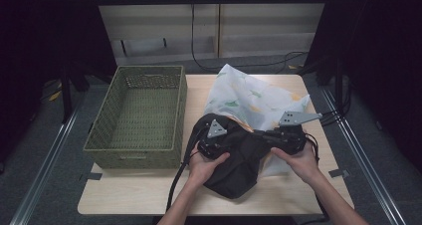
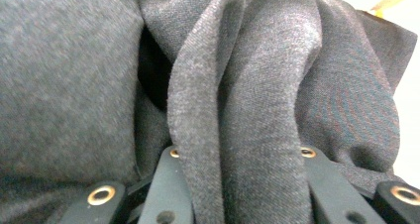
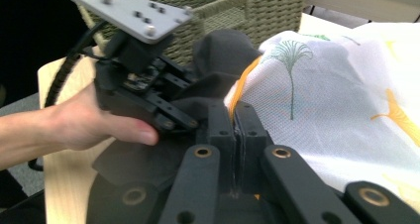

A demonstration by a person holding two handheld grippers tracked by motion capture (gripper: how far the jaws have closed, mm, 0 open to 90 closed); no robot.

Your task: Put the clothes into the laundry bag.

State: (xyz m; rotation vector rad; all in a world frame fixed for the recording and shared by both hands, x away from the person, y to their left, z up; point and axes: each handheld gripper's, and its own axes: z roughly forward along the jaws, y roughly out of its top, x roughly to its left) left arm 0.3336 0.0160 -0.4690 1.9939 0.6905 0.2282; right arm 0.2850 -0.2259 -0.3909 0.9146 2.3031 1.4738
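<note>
both tongs (image 1: pixel 238 141) level, clamped on dark cloth (image 1: pixel 239 160)

Dark garment (image 1: pixel 238 160): I see a charcoal-grey woven cloth, bunched and folded in thick ridges, at the near middle of the table (image 1: pixel 129 195).
Held at: its upper edge, where I have it pinched from left and right.
White bag (image 1: pixel 254 103): thin white mesh, printed with green and orange leaves, crumpled, lying behind and partly under the garment, touching it.
</note>
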